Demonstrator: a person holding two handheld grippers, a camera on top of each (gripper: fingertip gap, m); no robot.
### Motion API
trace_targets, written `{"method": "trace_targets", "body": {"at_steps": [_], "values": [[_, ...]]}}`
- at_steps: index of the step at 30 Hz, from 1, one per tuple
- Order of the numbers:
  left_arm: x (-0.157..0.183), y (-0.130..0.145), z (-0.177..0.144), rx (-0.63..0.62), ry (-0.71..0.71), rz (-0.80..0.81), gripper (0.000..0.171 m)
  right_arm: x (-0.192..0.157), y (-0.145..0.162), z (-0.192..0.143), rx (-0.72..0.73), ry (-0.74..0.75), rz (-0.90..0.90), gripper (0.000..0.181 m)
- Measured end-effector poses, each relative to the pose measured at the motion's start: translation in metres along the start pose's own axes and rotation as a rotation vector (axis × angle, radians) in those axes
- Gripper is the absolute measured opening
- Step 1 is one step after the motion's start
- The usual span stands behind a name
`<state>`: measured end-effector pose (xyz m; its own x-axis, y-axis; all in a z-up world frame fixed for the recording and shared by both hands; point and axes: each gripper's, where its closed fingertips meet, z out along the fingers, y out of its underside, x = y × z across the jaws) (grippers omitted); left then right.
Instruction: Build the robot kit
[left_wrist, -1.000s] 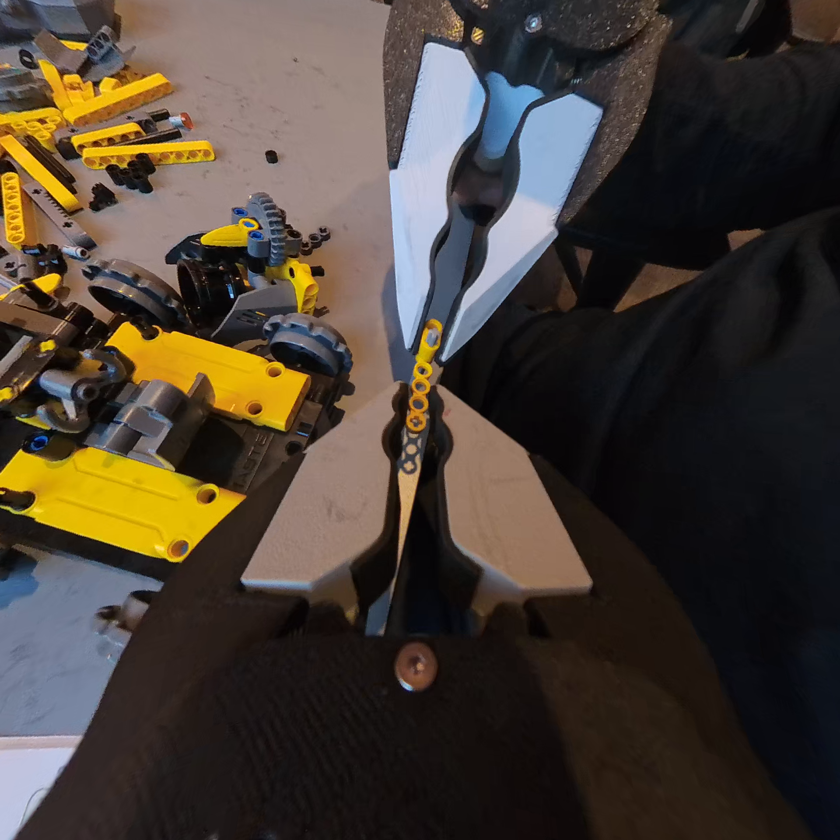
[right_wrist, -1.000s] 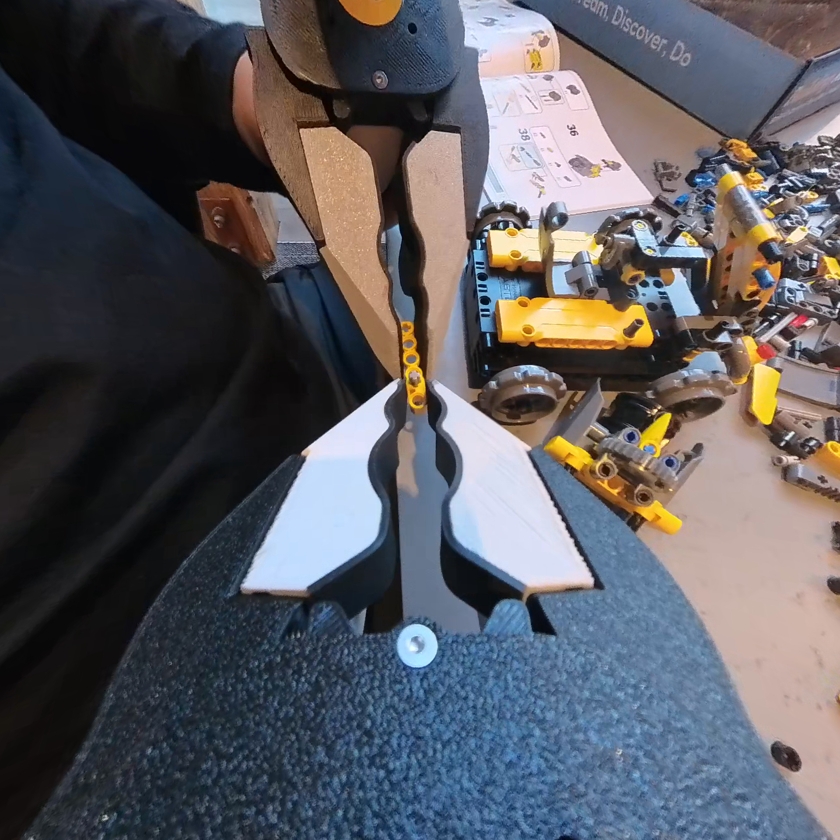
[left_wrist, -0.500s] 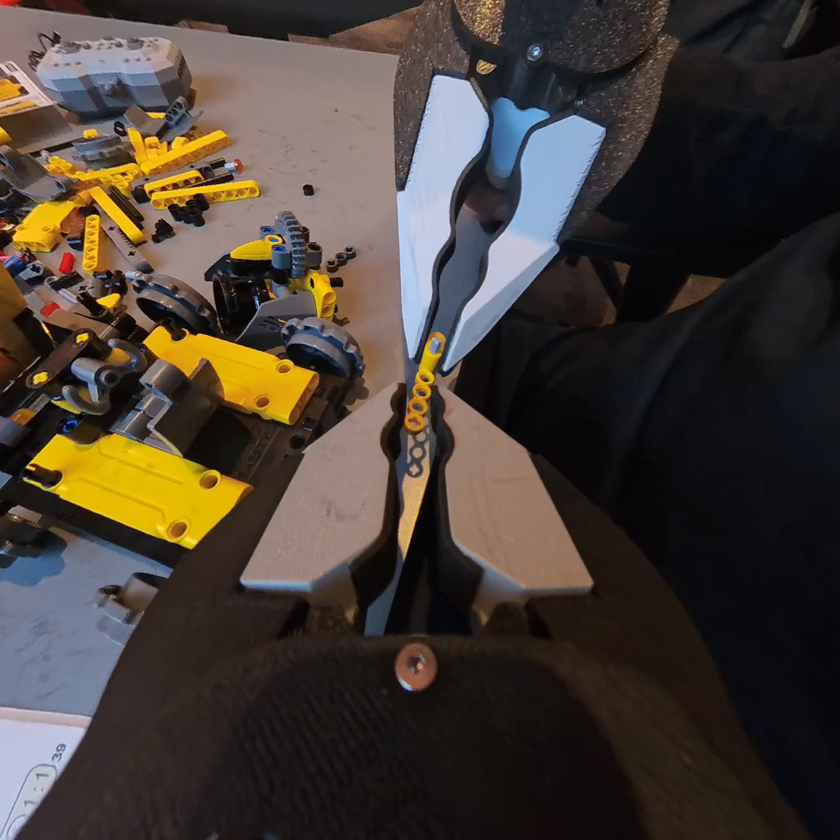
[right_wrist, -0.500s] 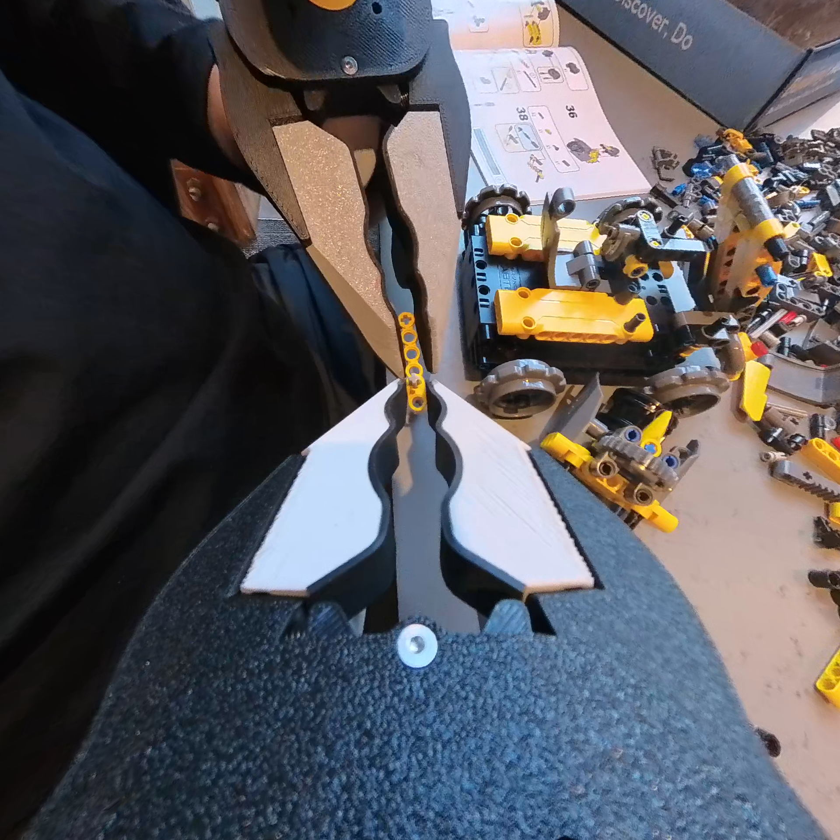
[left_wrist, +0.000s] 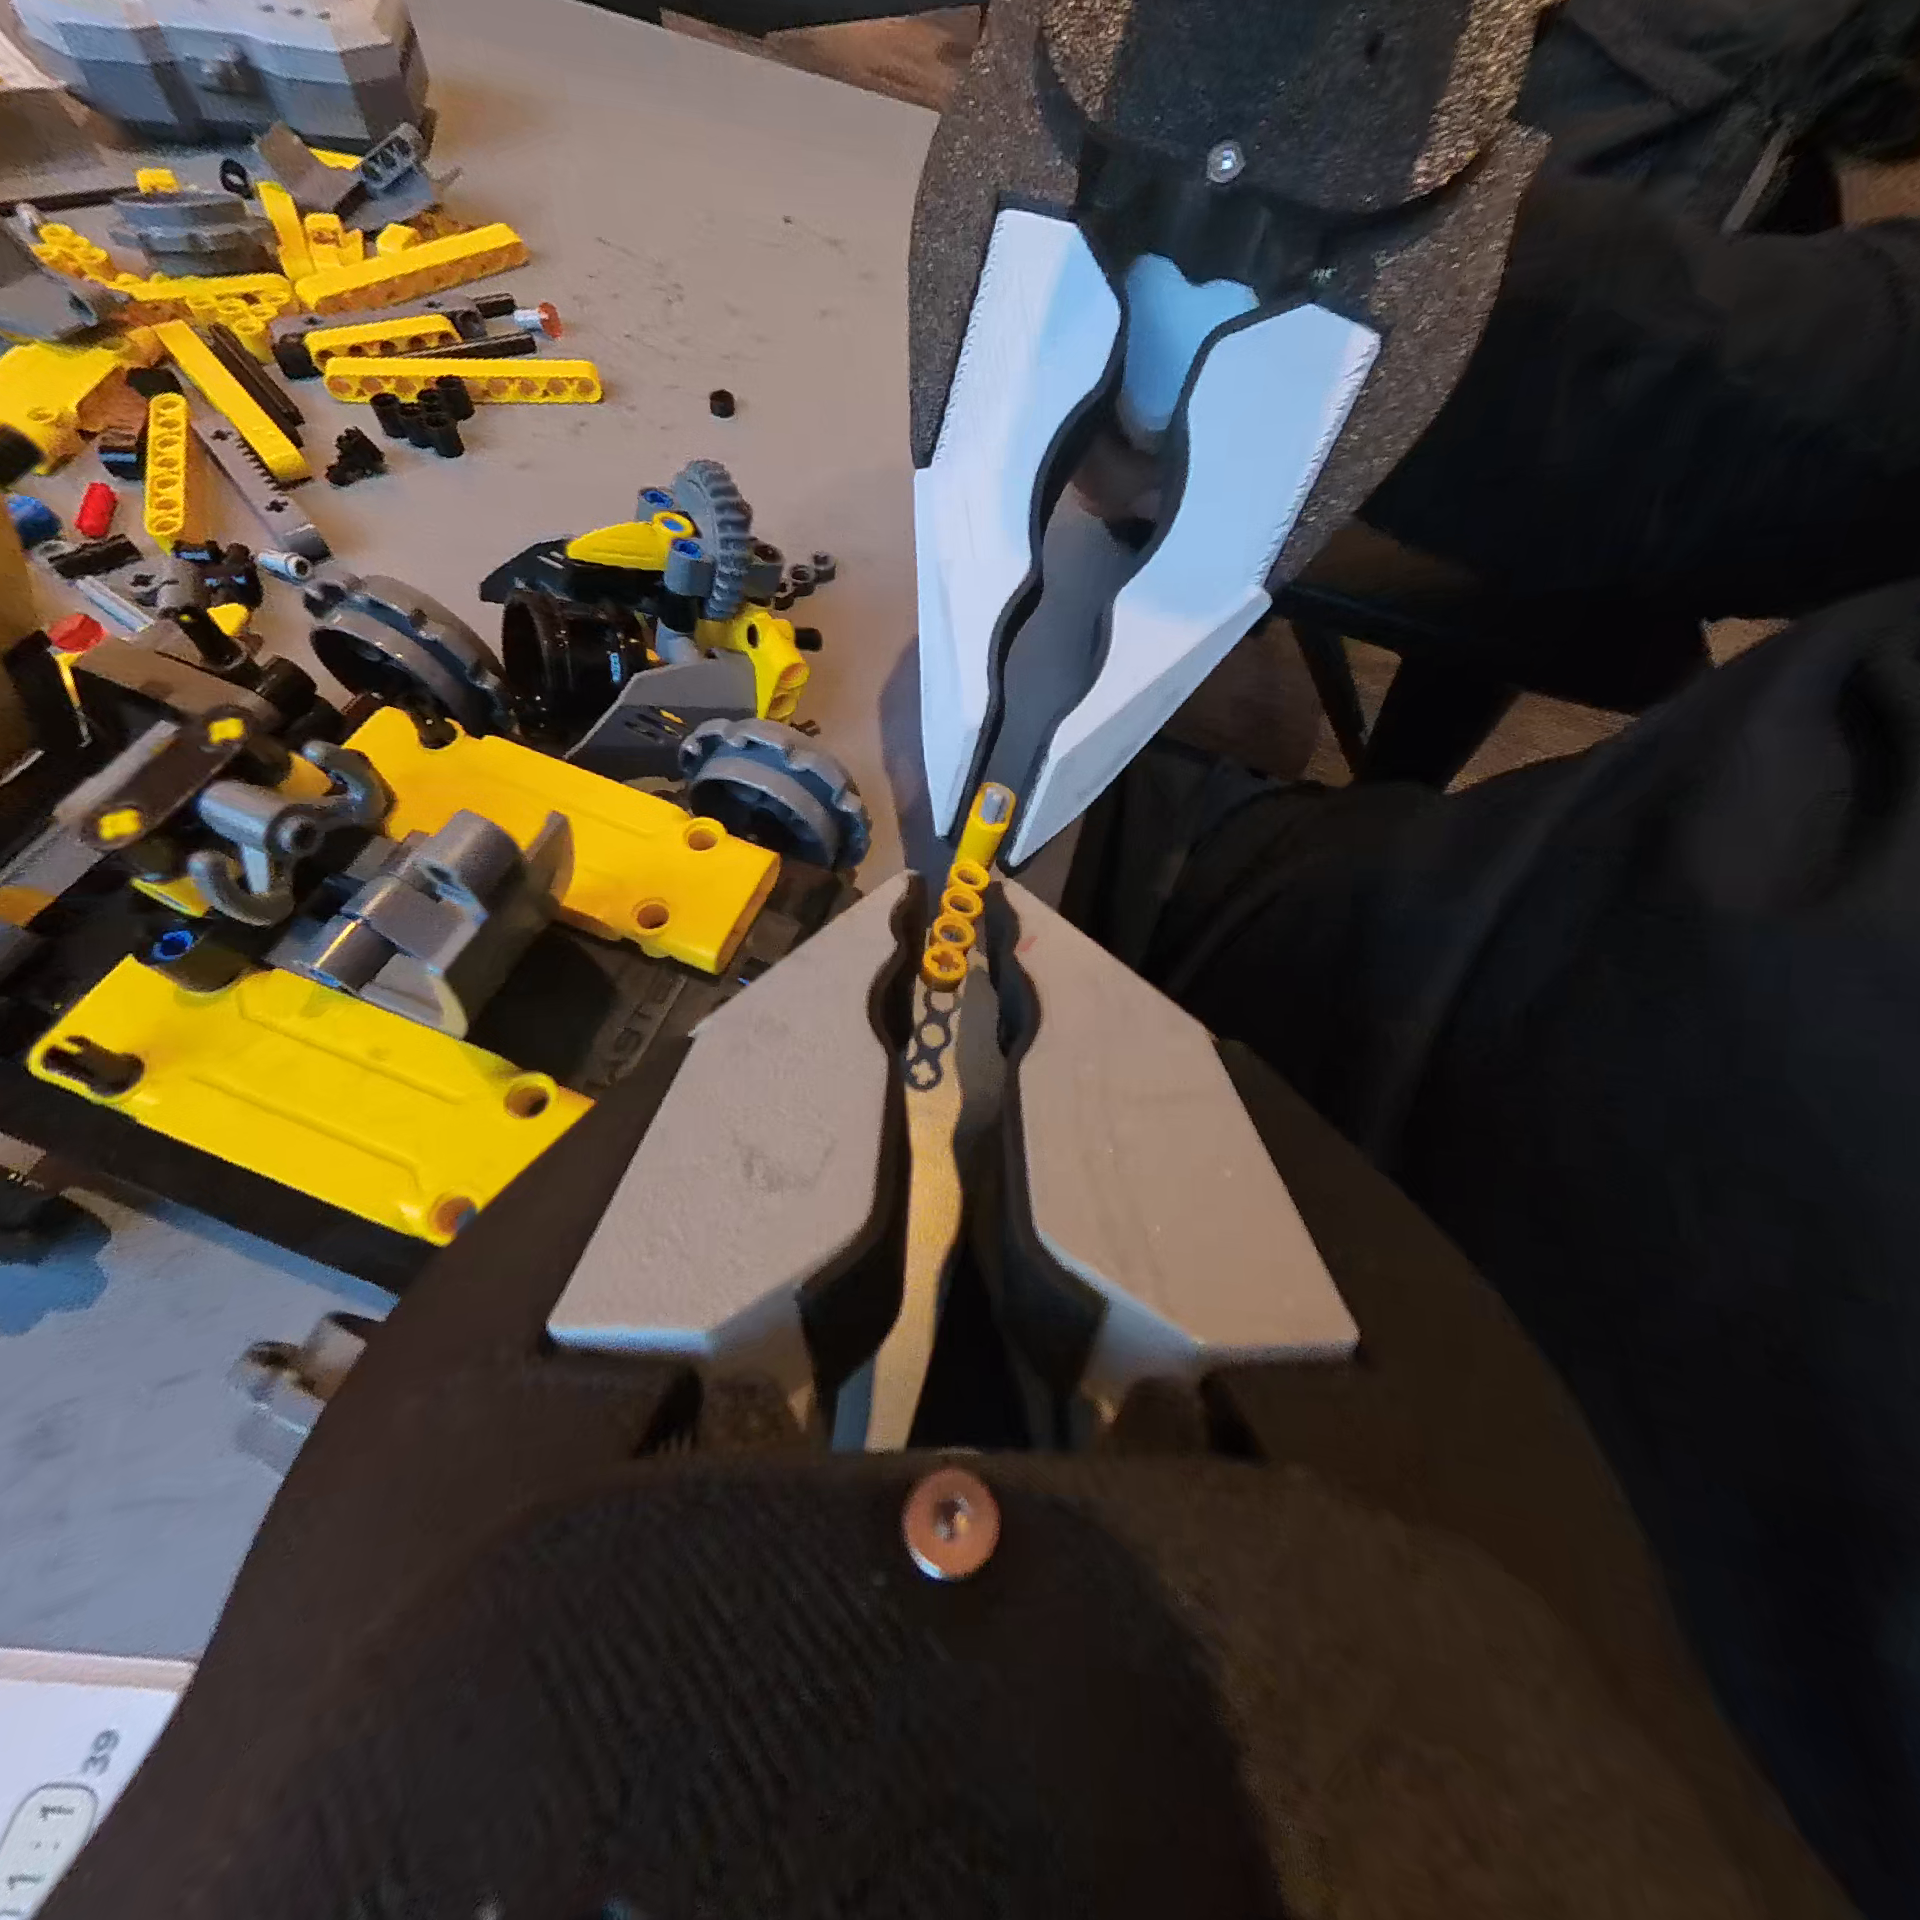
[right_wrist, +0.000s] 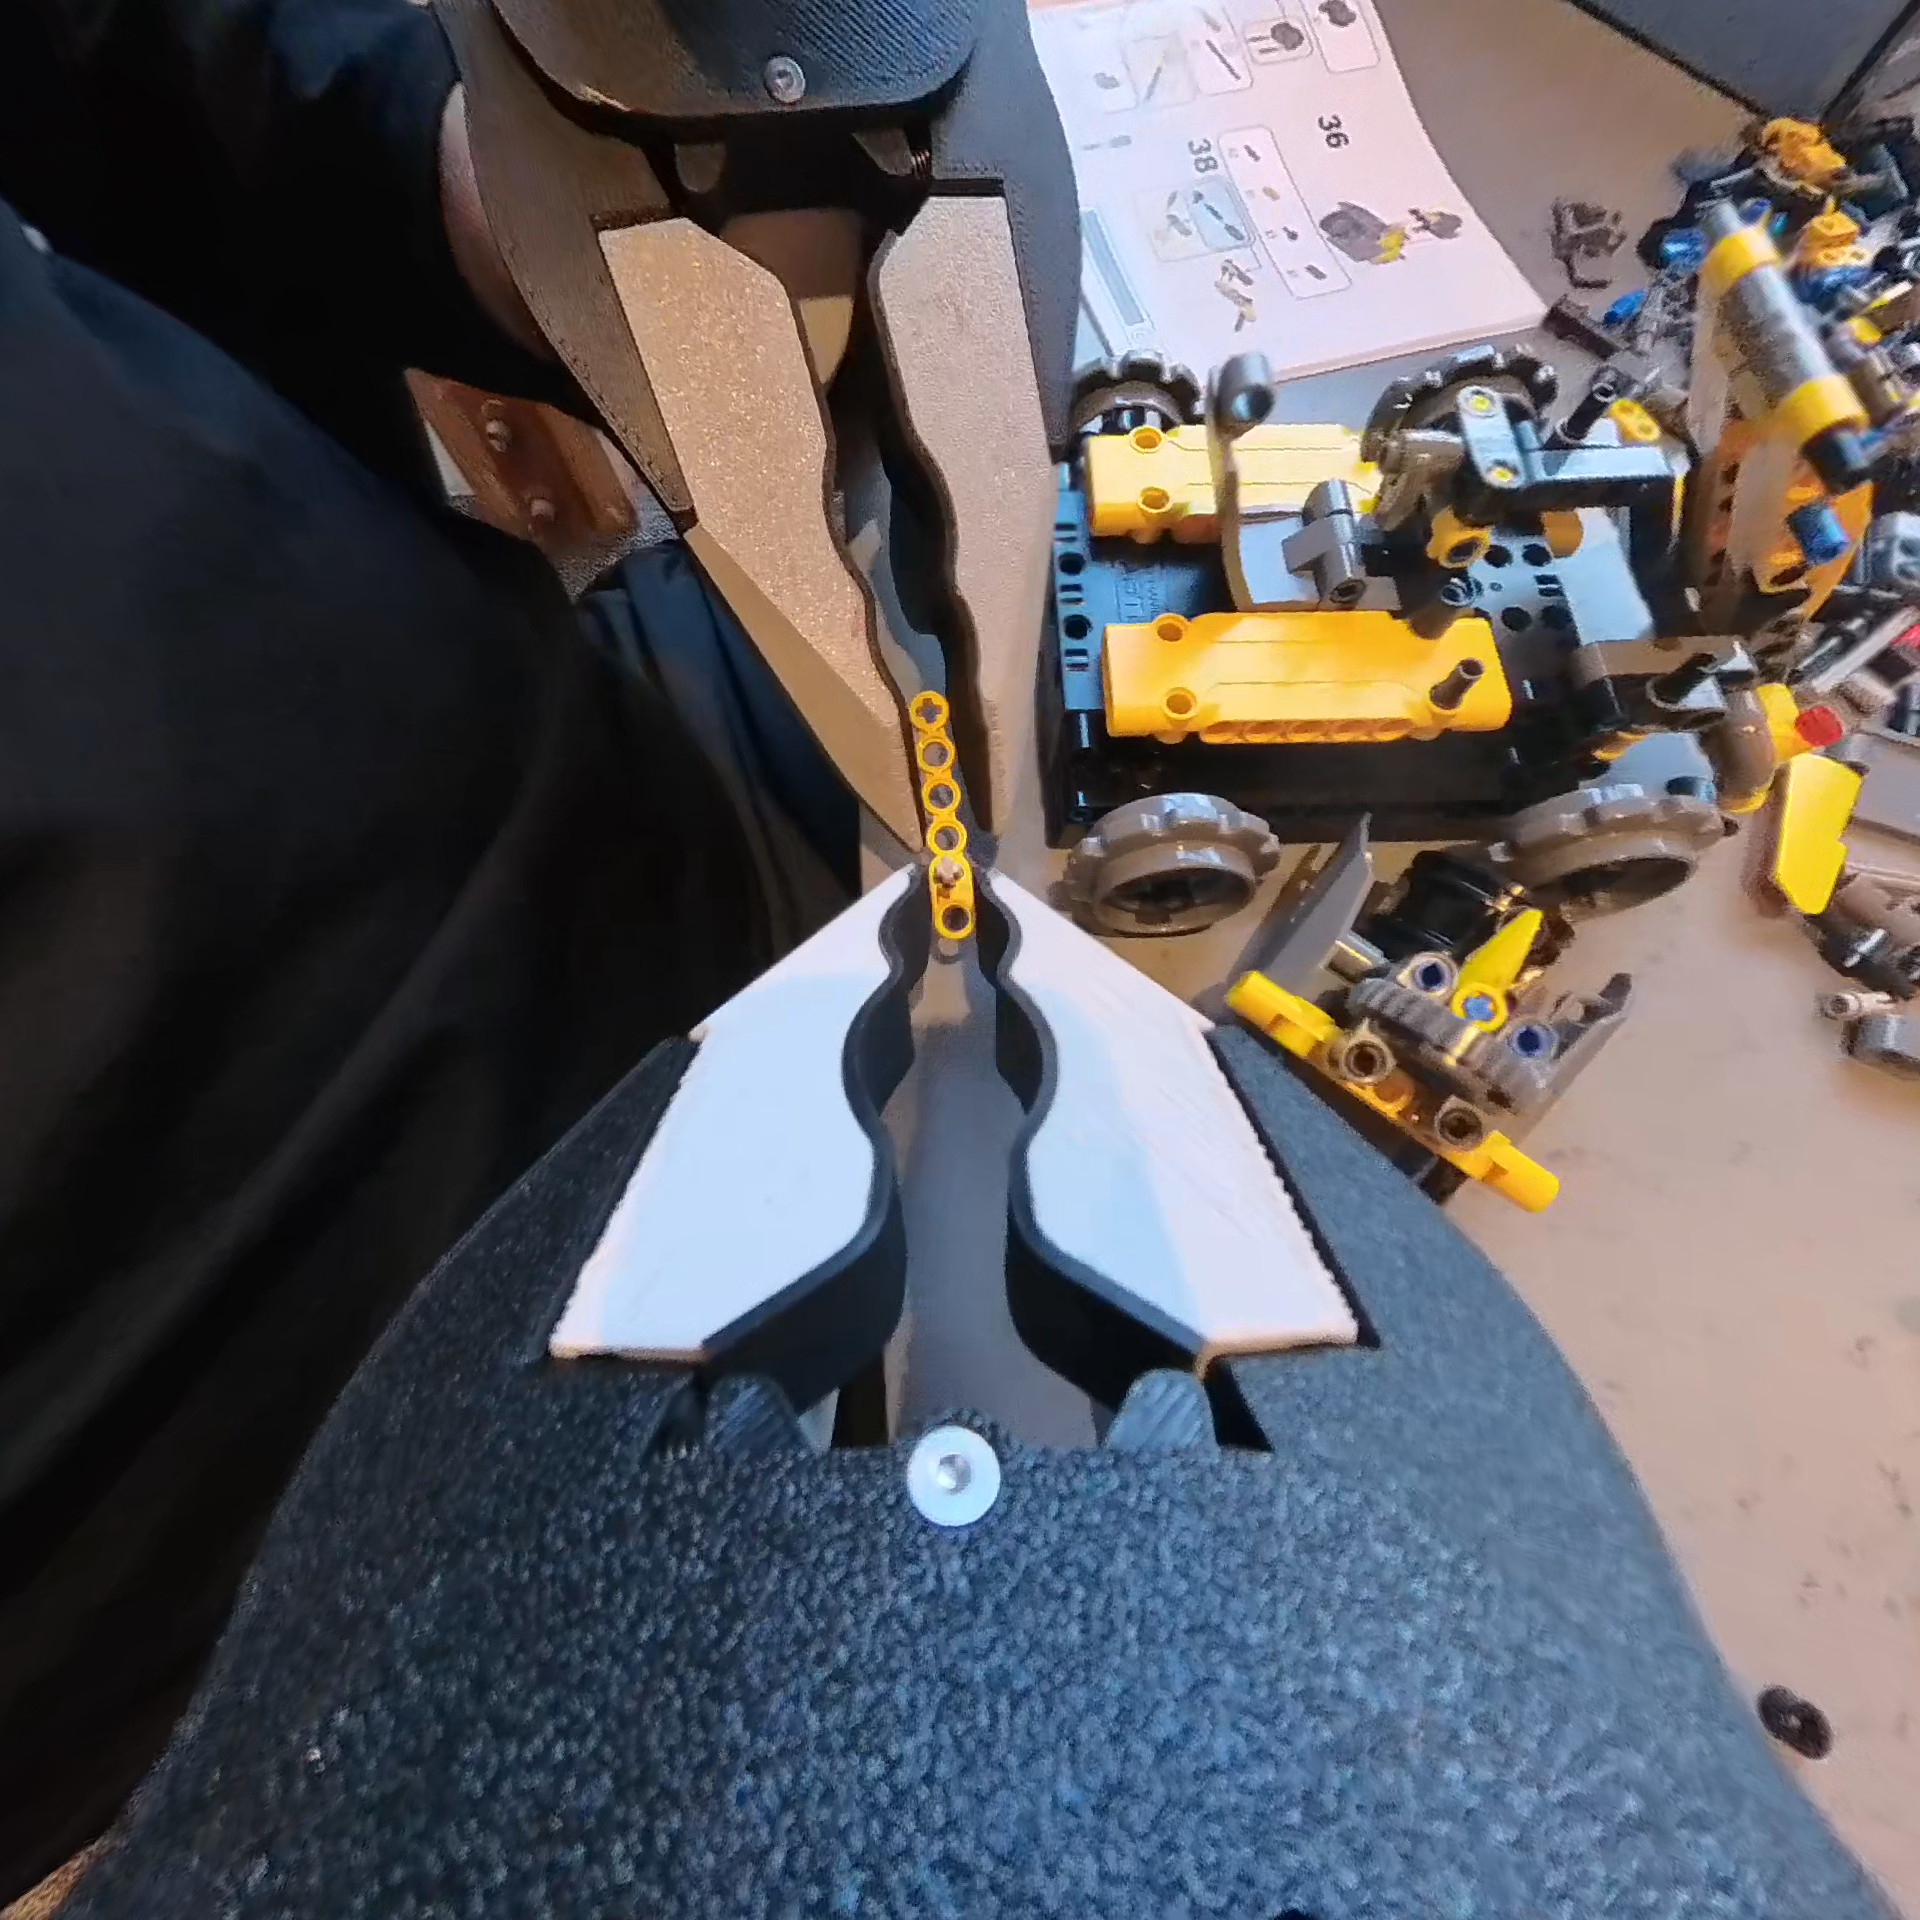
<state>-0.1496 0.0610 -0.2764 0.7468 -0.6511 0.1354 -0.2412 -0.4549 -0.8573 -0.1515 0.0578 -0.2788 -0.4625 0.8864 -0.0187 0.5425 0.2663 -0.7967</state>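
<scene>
Both wrist views have shifted slightly since a second ago; the two-gripper pinch on the beam is unchanged, the beam sitting a touch higher between the tips.

Nearest: left gripper (left_wrist: 951, 925) is closed narrow on the lower end of a thin yellow holed beam (left_wrist: 961, 899). The right gripper (left_wrist: 987, 831) meets it tip to tip from the far side, also closed narrow, clamped on the beam's upper end, where a small grey pin (left_wrist: 994, 800) sits in a hole. Right wrist view confirms: right gripper (right_wrist: 951, 904) on the near end, left gripper (right_wrist: 940, 821) on the rest of the beam (right_wrist: 940, 800). The beam is held in the air off the table edge, above dark clothing.

Just left: partly built yellow-and-black vehicle (left_wrist: 416, 935) on the grey table (left_wrist: 727, 260), with a small geared subassembly (left_wrist: 675, 613) beside it. Farther left: loose yellow beams (left_wrist: 457, 379) and black pins. An open instruction booklet (right_wrist: 1299, 187) lies beyond the vehicle.

Progress: the pin looks seated in the beam; the beam is not attached to the vehicle.
</scene>
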Motion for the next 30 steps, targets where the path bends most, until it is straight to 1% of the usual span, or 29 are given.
{"method": "trace_targets", "body": {"at_steps": [3, 6, 8, 11, 14, 16, 20, 24, 26, 30], "values": [[-0.001, -0.002, -0.001, 0.004, 0.0, 0.013, 0.008, 0.001, -0.002, -0.002, -0.011, -0.008, 0.013, 0.008], [-0.003, 0.006, 0.0, -0.05, -0.038, 0.079, 0.008, 0.0, 0.0, 0.001, -0.035, -0.003, 0.001, 0.008], [-0.003, 0.006, 0.0, -0.057, -0.042, 0.096, 0.008, 0.001, 0.0, 0.001, -0.04, 0.007, -0.015, 0.008], [-0.004, 0.006, -0.001, -0.056, -0.035, 0.08, 0.008, 0.001, -0.001, 0.002, -0.051, 0.016, -0.028, 0.007], [-0.003, 0.005, 0.0, -0.059, 0.002, 0.054, 0.016, 0.003, -0.001, 0.002, -0.033, -0.027, 0.031, 0.007], [-0.003, 0.005, 0.0, -0.063, 0.017, 0.041, 0.014, 0.002, -0.001, 0.002, -0.038, -0.058, 0.068, 0.007], [-0.005, 0.006, -0.006, -0.079, -0.009, 0.093, 0.013, -0.001, -0.006, -0.002, -0.111, -0.028, 0.024, 0.007], [-0.002, 0.003, -0.006, -0.077, 0.008, 0.123, 0.012, -0.003, -0.008, -0.006, -0.173, -0.038, 0.032, 0.007], [0.0, 0.005, -0.004, -0.088, 0.025, 0.128, 0.008, -0.003, -0.007, -0.004, -0.199, -0.048, 0.034, 0.007], [0.003, 0.013, 0.0, -0.135, 0.035, 0.147, 0.005, -0.005, -0.002, 0.002, -0.235, -0.052, 0.014, 0.007]]}}
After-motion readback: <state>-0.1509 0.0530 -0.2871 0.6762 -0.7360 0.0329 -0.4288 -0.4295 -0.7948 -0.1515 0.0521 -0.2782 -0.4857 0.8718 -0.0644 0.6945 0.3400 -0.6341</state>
